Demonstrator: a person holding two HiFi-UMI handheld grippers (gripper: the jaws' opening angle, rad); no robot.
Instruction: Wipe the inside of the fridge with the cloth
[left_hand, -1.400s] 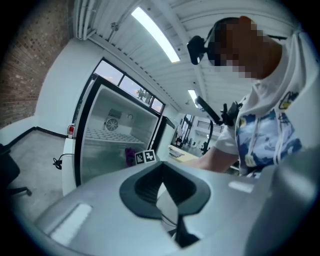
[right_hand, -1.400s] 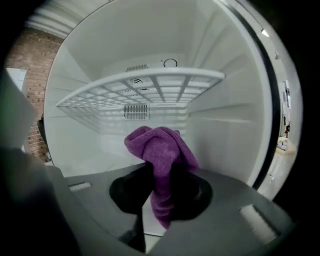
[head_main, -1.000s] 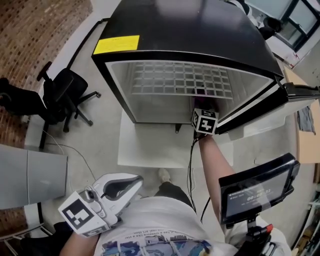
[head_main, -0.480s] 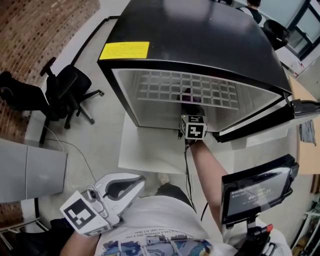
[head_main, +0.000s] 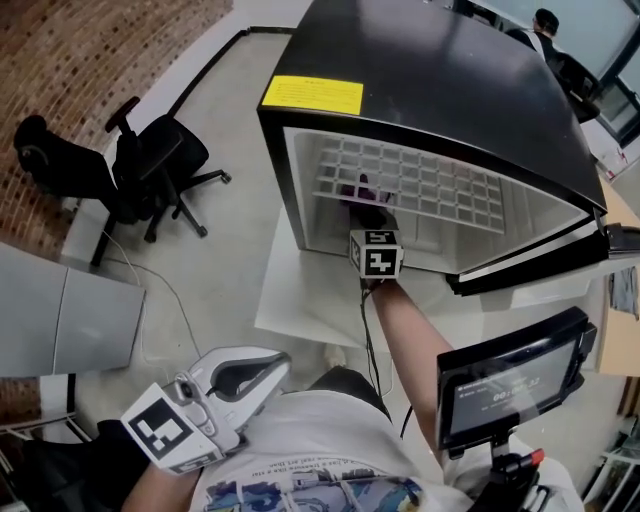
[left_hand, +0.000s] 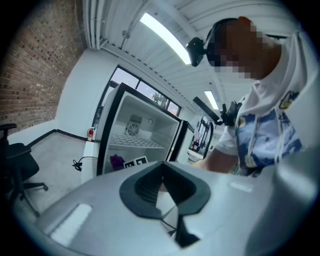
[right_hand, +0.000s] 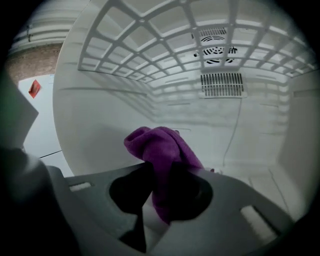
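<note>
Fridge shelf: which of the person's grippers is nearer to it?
Right. The right gripper, holding the purple cloth, reaches inside the fridge under the shelf; the left gripper hangs outside, near the person's waist.

Purple cloth (right_hand: 162, 150), black fridge (head_main: 430, 70), yellow label (head_main: 312, 95).

Even, bright light fills the room, with a soft sheen on the fridge (head_main: 440, 90) top. Inside the fridge it is dimmer and greyish — the cloth (right_hand: 165, 145) stays sharp. Strip lights (left_hand: 165, 37) glare above the fridge; every view bends and darkens at its edges.
</note>
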